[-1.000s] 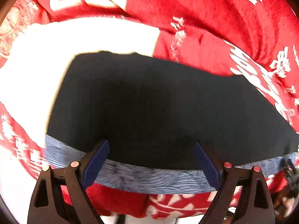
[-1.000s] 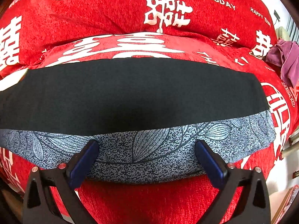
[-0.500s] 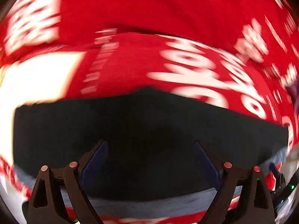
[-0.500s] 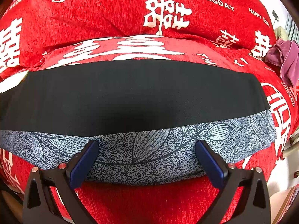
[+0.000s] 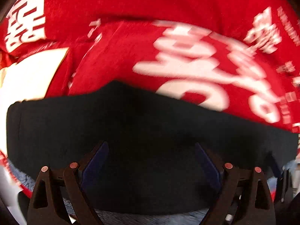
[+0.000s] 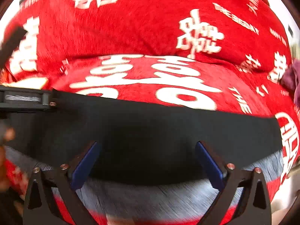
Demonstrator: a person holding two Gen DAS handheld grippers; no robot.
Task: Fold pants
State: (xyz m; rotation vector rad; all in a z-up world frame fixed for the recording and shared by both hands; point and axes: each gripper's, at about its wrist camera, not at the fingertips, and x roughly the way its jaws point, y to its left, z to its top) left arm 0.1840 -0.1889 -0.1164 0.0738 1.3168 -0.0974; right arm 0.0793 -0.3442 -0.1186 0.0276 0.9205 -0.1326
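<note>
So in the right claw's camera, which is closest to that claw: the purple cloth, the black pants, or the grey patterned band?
1. Grey patterned band, right beneath the right claw.
2. Black pants, just ahead.
3. Purple cloth, far right edge.

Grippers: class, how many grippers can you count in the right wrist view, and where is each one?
2. The right gripper fills the bottom centre, open above the black pants. Part of the left gripper juts in at the left edge over the pants' far end; its jaws are out of view here.

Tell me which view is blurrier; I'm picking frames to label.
Left wrist: red cover lettering heavily smeared, black pants edge soft. Right wrist: upper lettering fairly legible, but the grey patterned band is streaked; both show fisheye bending.
</note>
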